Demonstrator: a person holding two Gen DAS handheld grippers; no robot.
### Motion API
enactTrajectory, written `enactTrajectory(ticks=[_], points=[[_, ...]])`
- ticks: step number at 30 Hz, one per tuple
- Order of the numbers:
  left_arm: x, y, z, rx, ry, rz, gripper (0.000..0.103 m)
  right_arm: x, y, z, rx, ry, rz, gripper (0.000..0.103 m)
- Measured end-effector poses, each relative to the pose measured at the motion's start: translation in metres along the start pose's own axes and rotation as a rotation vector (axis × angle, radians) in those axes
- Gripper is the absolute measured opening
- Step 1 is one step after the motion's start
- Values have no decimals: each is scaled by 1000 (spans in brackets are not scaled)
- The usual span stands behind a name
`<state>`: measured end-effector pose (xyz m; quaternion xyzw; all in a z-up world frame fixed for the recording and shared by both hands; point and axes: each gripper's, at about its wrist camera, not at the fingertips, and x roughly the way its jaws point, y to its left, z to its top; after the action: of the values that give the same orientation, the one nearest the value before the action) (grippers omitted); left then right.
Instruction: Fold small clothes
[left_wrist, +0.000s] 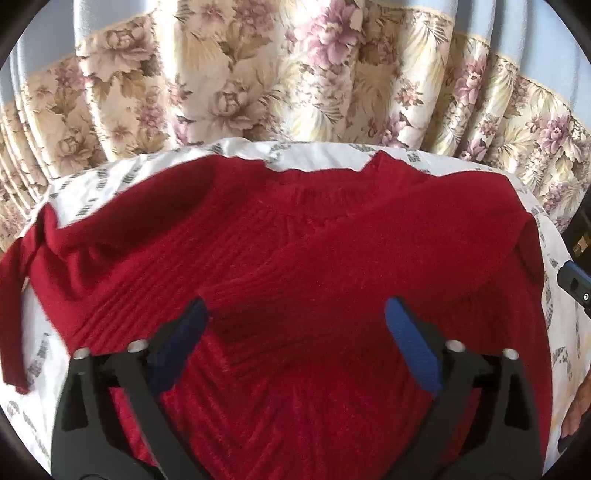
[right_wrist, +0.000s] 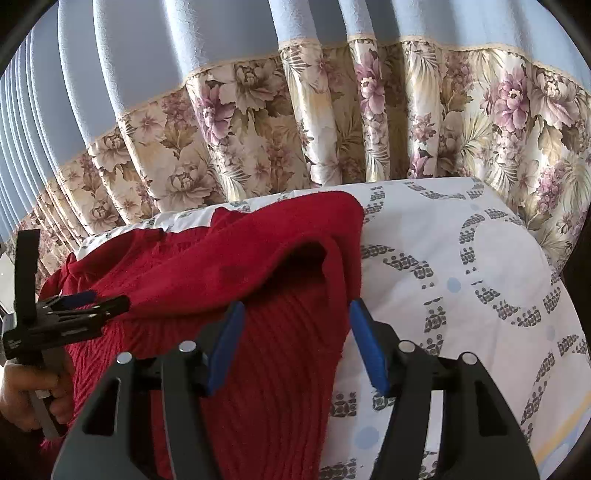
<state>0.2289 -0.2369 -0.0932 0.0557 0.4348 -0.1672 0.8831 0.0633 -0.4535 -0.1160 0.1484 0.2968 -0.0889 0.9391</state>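
Note:
A red ribbed knit sweater (left_wrist: 295, 266) lies spread on a white patterned sheet (left_wrist: 325, 155), its right sleeve folded diagonally across the body and its left sleeve (left_wrist: 14, 314) hanging off the left edge. My left gripper (left_wrist: 295, 314) is open and empty just above the sweater's middle. In the right wrist view the sweater (right_wrist: 229, 266) fills the left half, with the folded sleeve arched up. My right gripper (right_wrist: 295, 314) is open and empty above the sweater's right edge. The left gripper (right_wrist: 74, 306) shows there at the far left, held in a hand.
A floral and blue curtain (left_wrist: 258, 74) hangs close behind the bed, also in the right wrist view (right_wrist: 332, 110). Bare sheet (right_wrist: 480, 277) lies to the right of the sweater. The right gripper's body (left_wrist: 576, 284) shows at the left view's right edge.

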Motion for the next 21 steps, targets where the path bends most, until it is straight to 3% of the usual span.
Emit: enactTrajectory(ticks=[3, 4, 5, 9, 13, 21], points=[[5, -7, 3, 23, -2, -12, 48, 2, -2, 0, 5, 4, -1, 60], [7, -9, 4, 23, 14, -47, 18, 2, -2, 0, 6, 4, -3, 60], [10, -12, 4, 19, 28, -82, 0, 3, -3, 0, 8, 6, -5, 60], [-1, -21, 5, 48, -24, -113, 0, 4, -2, -1, 4, 12, -13, 60], [-15, -7, 15, 56, -85, -50, 0, 10, -4, 0, -6, 24, -39, 60], [-7, 18, 11, 42, -11, -56, 0, 36, -11, 2, -38, 56, -122, 60]])
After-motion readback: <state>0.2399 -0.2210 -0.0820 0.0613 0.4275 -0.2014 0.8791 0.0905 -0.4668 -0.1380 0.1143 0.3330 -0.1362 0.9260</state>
